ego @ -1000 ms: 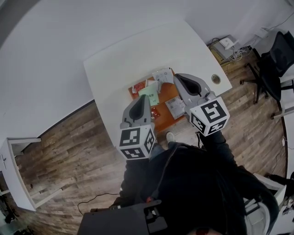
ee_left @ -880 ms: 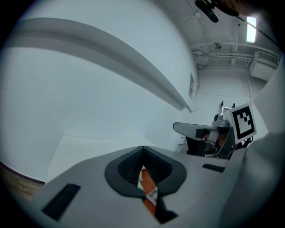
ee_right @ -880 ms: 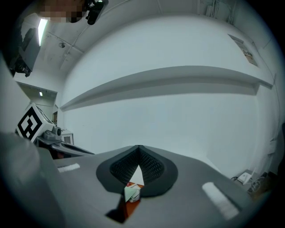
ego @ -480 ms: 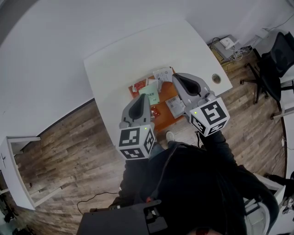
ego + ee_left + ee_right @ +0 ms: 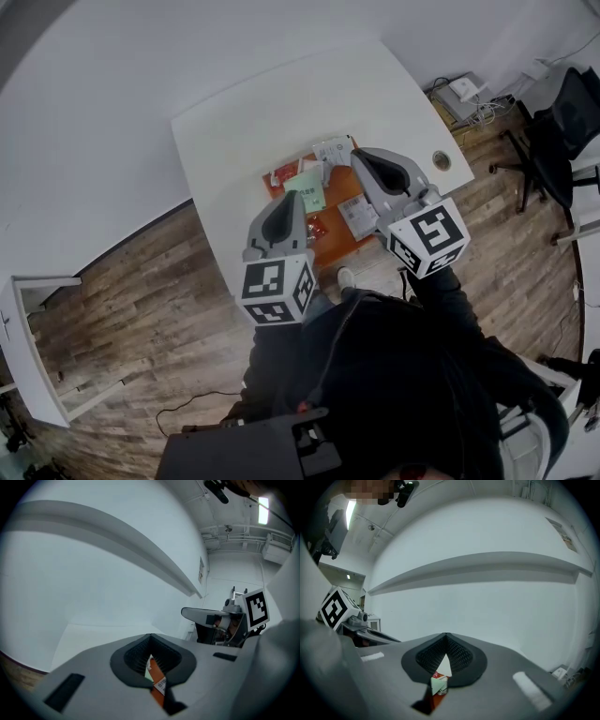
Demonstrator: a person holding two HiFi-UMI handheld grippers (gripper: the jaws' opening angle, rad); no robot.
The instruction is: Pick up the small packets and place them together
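Several small packets lie on an orange mat (image 5: 341,191) on the white table (image 5: 244,122): a green one (image 5: 306,193), a red one (image 5: 283,174), a white one (image 5: 331,150) at the far edge, another white one (image 5: 357,217) and a small red one (image 5: 317,228). My left gripper (image 5: 286,201) hovers over the mat's near left part, jaws shut, nothing held (image 5: 150,637). Over the mat's right side my right gripper (image 5: 360,156) is shut too, and empty (image 5: 446,636). Through the slit behind each pair of jaws I glimpse packets and mat below.
The table's right end carries a round cable hole (image 5: 441,161). A black office chair (image 5: 562,122) and a power strip with cables (image 5: 466,94) stand on the wooden floor to the right. A white cabinet (image 5: 37,347) stands at the lower left.
Both grippers stay shut and nearly still; the right one has drifted very slightly left over the mat.
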